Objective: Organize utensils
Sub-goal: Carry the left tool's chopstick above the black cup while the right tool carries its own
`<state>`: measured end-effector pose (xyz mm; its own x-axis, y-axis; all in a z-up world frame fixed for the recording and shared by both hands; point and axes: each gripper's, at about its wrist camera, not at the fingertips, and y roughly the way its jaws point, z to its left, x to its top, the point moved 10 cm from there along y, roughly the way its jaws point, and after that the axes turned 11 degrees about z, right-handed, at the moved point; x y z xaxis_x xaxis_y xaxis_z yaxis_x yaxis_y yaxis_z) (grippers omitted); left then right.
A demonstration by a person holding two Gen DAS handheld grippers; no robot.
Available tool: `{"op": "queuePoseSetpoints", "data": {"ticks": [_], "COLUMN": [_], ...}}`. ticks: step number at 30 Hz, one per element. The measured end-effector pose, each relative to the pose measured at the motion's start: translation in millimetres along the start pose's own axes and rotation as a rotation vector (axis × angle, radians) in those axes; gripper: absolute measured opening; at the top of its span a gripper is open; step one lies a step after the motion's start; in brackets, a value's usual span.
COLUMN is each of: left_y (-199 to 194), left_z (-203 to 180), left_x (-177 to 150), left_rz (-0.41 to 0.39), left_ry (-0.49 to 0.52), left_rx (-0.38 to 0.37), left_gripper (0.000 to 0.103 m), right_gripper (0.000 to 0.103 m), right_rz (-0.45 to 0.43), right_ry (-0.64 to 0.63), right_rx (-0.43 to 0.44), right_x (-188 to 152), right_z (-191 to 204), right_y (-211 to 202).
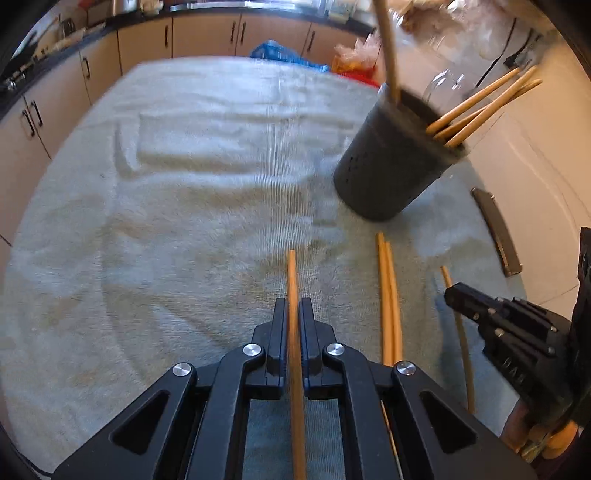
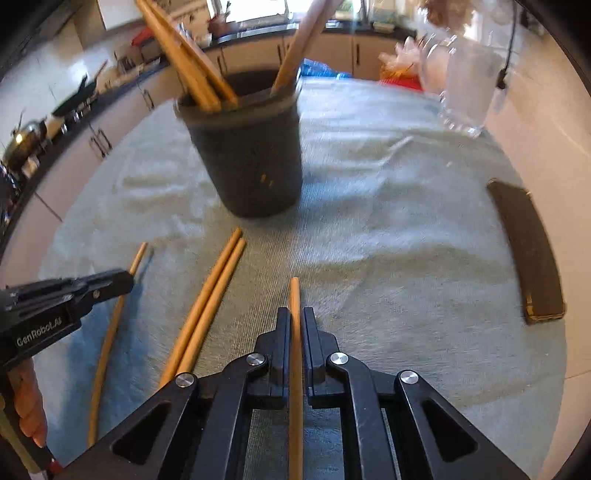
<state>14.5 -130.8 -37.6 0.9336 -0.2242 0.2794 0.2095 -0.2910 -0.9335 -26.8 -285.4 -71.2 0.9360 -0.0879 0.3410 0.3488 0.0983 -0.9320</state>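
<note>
Nearest each lens, one wooden chopstick apiece. Left gripper (image 1: 292, 306): jaws clamped narrow on a chopstick (image 1: 293, 288) that runs between the fingers and juts past their tips. Right gripper (image 2: 294, 314): likewise pinched tight on its own chopstick (image 2: 294, 295); in the left wrist view this gripper appears at the lower right edge.

Between the two grippers, lying on the pale green towel (image 1: 184, 166): a loose pair of chopsticks (image 2: 207, 299), side by side and touching.

Beyond these, upright on the towel: a dark utensil holder (image 2: 251, 162) (small perforations in its wall), with several chopsticks leaning against its rim, their ends sticking out above.

Right of the holder, near the towel's edge: a flat dark oblong object (image 2: 528, 251), not identifiable.

Farther back: a clear glass vessel (image 2: 469, 88), blurred; blue and orange bags (image 1: 288, 53); beige kitchen cabinets (image 1: 207, 35) under a dark counter.
</note>
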Motion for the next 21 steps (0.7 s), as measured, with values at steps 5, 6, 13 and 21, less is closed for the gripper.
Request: {"op": "queuePoseSetpoints", "data": {"ticks": [5,6,13,21], "left_y": [-55,-66,-119,-152], "left_z": [-6,-7,-18,-33], "left_x": [1,0,-12,-30], "left_rz": [-0.132,-0.158,-0.303,-0.377], "left_ry": [0.022,0.029,0.079,0.118], "left_rx": [-0.003,-0.001,0.09,0.143], "left_gripper": [0.005,0.005,0.005,0.005], "right_gripper": [0.006,0.006,0.006,0.006], "right_rz": [-0.125,-0.15,-0.277,-0.351], "right_ry": [0.0,0.0,-0.015,-0.038], "right_rx": [0.028,0.035,0.03,0.021], "right_x": [5,4,-5,-22], "right_z": [1,4,11,14], "right_y": [-50,-60,-113,-154]}}
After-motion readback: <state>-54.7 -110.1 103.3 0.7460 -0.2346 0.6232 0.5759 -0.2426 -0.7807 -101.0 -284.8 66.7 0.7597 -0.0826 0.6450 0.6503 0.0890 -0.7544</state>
